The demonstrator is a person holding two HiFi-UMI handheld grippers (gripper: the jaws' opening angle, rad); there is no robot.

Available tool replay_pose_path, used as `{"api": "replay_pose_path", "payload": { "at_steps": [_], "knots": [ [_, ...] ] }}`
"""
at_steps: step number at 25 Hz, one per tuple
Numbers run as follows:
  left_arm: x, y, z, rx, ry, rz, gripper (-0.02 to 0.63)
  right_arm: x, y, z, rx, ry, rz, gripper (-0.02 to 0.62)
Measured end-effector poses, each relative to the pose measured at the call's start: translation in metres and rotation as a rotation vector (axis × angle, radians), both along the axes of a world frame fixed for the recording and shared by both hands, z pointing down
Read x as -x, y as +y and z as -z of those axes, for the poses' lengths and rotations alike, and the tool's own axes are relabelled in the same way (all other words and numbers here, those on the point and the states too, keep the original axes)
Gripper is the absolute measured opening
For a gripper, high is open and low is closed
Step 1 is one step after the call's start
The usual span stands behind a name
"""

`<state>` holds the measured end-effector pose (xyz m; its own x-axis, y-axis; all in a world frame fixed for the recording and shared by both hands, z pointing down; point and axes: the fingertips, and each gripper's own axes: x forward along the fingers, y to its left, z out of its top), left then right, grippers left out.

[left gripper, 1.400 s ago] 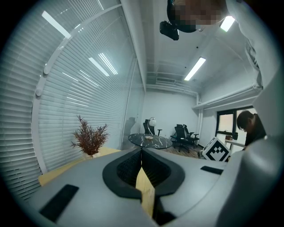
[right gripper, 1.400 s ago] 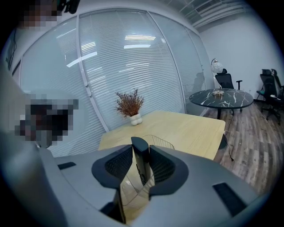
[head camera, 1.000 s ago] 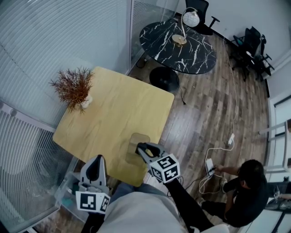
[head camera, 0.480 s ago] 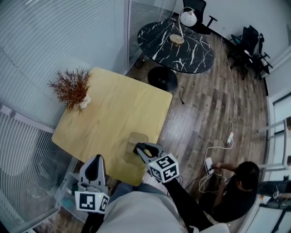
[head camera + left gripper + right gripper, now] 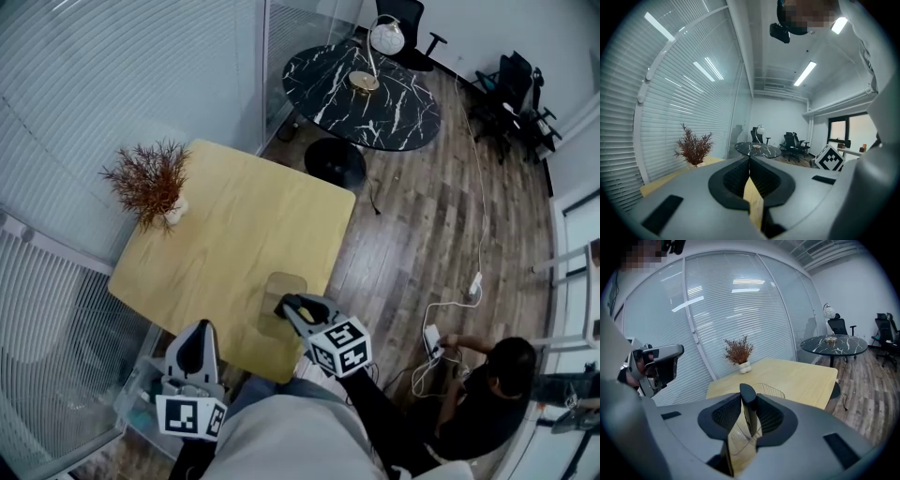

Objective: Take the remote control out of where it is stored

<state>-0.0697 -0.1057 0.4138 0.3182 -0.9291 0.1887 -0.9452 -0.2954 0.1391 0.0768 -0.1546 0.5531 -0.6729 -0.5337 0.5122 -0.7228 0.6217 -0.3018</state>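
the right gripper (image 5: 749, 414) has its jaws clamped on the remote (image 5: 748, 406); the pads press its two flat sides; the remote is dark and slim and stands upright between them, its rounded top poking above the jaw tips; its lower end drops toward the holder (image 5: 771, 390), a clear tub with a wire-mesh rim; whether it touches the bottom i cannot tell; in the head view the right gripper (image 5: 292, 307) reaches over the holder (image 5: 282, 285), which sits on the table (image 5: 244, 225) near its front edge; there the remote is hidden by the gripper; the left gripper (image 5: 750, 165) has its jaws together with nothing between them; it hangs off the table's near corner (image 5: 194, 349), well apart from the holder; a plant (image 5: 150, 183) stands at the table's far left edge
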Motion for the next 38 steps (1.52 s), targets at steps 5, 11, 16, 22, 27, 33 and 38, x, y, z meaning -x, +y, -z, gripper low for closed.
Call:
{"api": "replay_pose_path", "payload": {
  "at_steps": [5, 11, 16, 22, 27, 33, 38],
  "knots": [
    [0.001, 0.003, 0.002, -0.006, -0.002, -0.002, 0.008, -0.002, 0.0, 0.003, -0.008, -0.002, -0.012, 0.104],
    [0.003, 0.006, 0.003, -0.005, -0.001, -0.005, 0.008, -0.003, 0.002, 0.008, -0.013, -0.017, -0.025, 0.104],
    [0.005, 0.009, 0.003, -0.006, -0.002, -0.002, 0.008, -0.005, 0.002, 0.01, -0.017, -0.018, -0.033, 0.104],
    [0.006, 0.011, 0.002, -0.007, -0.001, -0.004, 0.008, -0.006, 0.004, 0.011, -0.021, -0.02, -0.04, 0.104],
    [0.004, 0.012, 0.002, -0.009, 0.0, -0.013, 0.008, -0.005, 0.005, 0.012, -0.024, -0.016, -0.043, 0.104],
    [0.004, 0.014, 0.005, -0.013, 0.0, -0.016, 0.008, -0.006, 0.007, 0.013, -0.027, -0.02, -0.047, 0.104],
    [0.003, 0.015, 0.004, -0.015, -0.001, -0.019, 0.008, -0.005, 0.007, 0.014, -0.029, -0.019, -0.044, 0.104]
  ]
}}
